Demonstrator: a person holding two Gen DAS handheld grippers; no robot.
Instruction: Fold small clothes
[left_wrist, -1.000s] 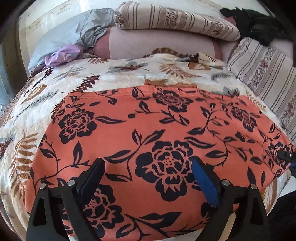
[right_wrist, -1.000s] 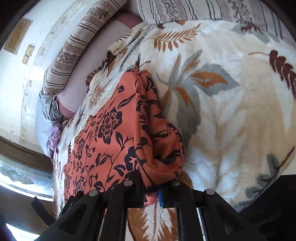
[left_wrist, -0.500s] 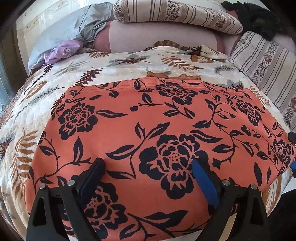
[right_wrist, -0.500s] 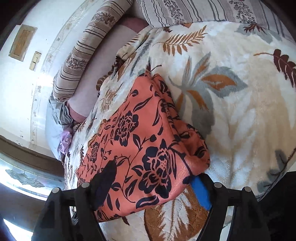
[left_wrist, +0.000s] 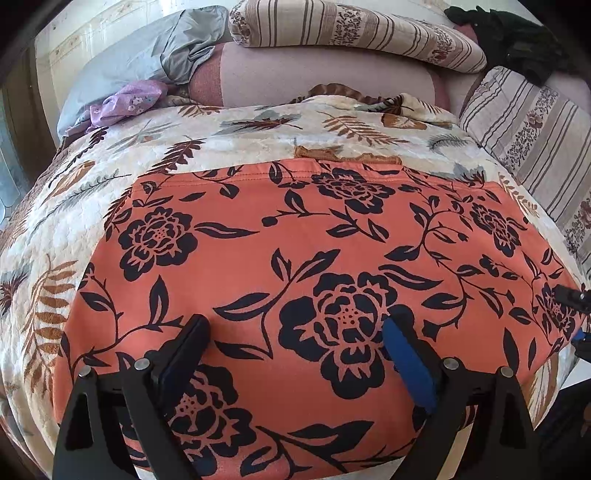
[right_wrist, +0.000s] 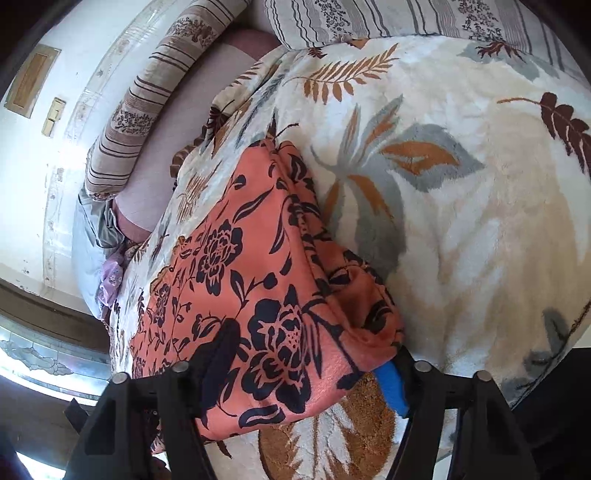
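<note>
An orange garment with black flowers (left_wrist: 295, 236) lies spread flat on a cream leaf-print blanket (left_wrist: 92, 206). My left gripper (left_wrist: 295, 343) is open and hovers over the garment's near edge, holding nothing. In the right wrist view the same garment (right_wrist: 236, 273) lies with its bunched right corner (right_wrist: 365, 317) between the open jaws of my right gripper (right_wrist: 310, 354). The right gripper's tip also shows at the right edge of the left wrist view (left_wrist: 576, 295).
Striped pillows (left_wrist: 351, 33) and a pink cushion (left_wrist: 325, 79) lie at the bed's head, with a grey cloth (left_wrist: 147, 55), a purple cloth (left_wrist: 125, 103) and dark clothes (left_wrist: 517, 40). A white wall (right_wrist: 55, 147) stands behind the bed.
My right gripper was shut on the garment's corner a second ago and has opened, letting it go. The garment now lies flatter. My left gripper stayed open and moved slightly closer.
</note>
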